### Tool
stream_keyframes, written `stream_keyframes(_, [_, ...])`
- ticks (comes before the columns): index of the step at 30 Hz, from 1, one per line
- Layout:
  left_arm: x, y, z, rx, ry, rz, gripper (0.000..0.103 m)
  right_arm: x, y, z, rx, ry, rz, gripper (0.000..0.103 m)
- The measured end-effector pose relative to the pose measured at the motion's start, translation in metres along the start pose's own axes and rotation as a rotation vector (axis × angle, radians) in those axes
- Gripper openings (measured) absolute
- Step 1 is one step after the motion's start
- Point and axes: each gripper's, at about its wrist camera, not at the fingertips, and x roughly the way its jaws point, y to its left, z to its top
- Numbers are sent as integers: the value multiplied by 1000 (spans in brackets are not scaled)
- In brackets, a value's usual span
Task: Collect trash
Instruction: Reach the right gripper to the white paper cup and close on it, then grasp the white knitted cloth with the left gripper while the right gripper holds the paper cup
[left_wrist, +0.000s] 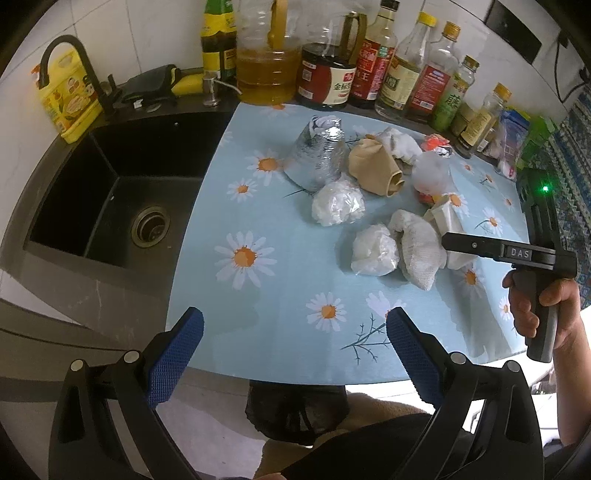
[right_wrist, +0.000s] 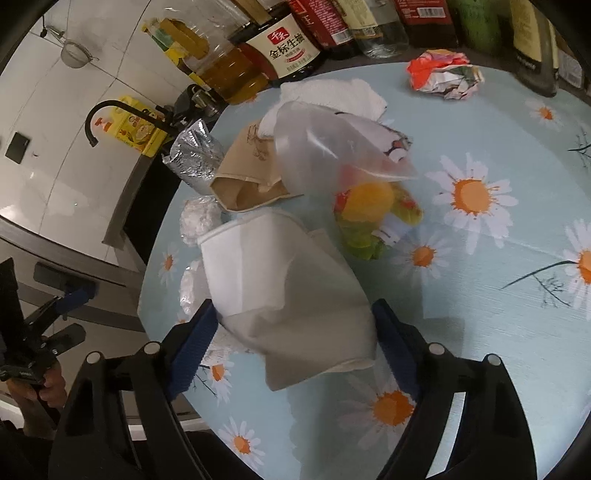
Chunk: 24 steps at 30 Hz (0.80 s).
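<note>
1. My left gripper (left_wrist: 295, 354), jaws wide and empty, hangs at the daisy mat's (left_wrist: 280, 295) lower-frame edge; bare mat lies ahead, the sink (left_wrist: 110, 206) at frame left.
2. My right gripper (right_wrist: 291, 343), jaws wide, brackets a flattened white paper cup (right_wrist: 288, 280); whether the pads touch it I cannot tell.
3. Only the left view shows the black bin (left_wrist: 295, 410) below the edge.
4. Only the right view shows the cup close.

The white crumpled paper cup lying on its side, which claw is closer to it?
Right. The right claw has its open fingers around the white crumpled paper cup. The left claw hangs back at the table's front edge.
</note>
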Motion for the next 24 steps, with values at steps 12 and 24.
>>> stream_keyframes(12, [15, -17, 8, 34, 6, -69, 96, -31, -3, -7, 43, -84, 17, 83])
stream_keyframes(24, [41, -98, 33, 277, -2, -239, 96, -95, -4, -58, 116, -233, -73, 83])
